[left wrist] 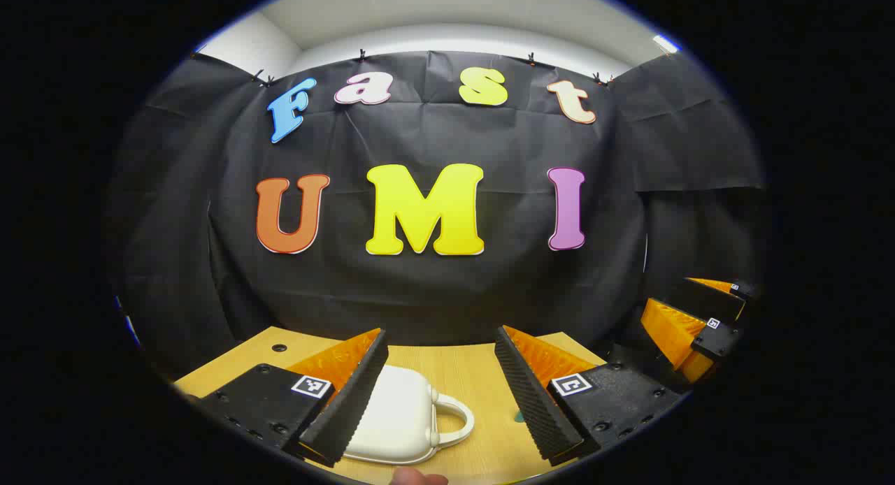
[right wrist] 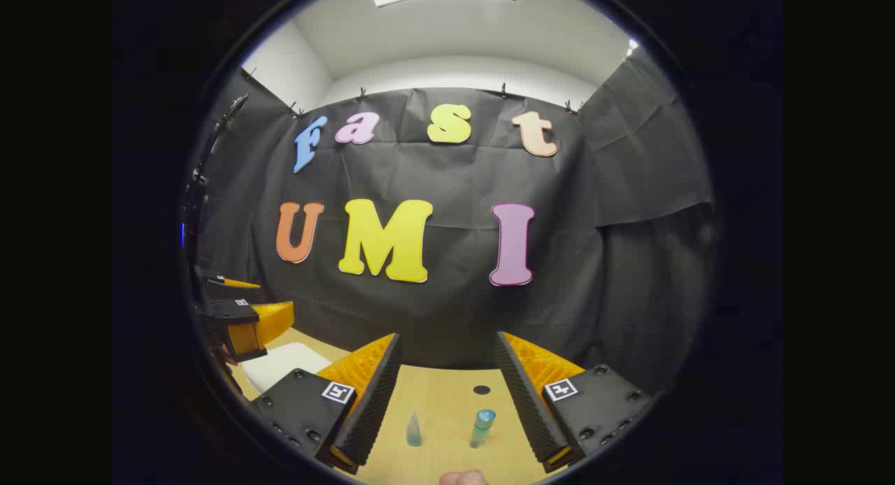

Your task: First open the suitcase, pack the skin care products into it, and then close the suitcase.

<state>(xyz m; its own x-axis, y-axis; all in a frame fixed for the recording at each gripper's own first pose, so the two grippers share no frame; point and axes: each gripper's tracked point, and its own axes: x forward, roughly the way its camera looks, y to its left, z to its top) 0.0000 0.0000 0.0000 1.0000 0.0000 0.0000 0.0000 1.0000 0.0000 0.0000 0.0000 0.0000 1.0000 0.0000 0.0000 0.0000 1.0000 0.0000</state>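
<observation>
Since the white suitcase lies closed on the tabletop between the spread fingers of the left gripper, lower there and catch its lid edge, keeping the spread-fingered right gripper above the two small bottles.

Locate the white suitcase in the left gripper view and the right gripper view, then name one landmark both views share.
Left gripper view: the white suitcase lies closed on the wooden table at bottom centre, between that gripper's fingers, handle to the right.
Right gripper view: a white corner of the suitcase sits at lower left, below the left gripper.
Shared landmark: the black cloth wall behind the table.
</observation>
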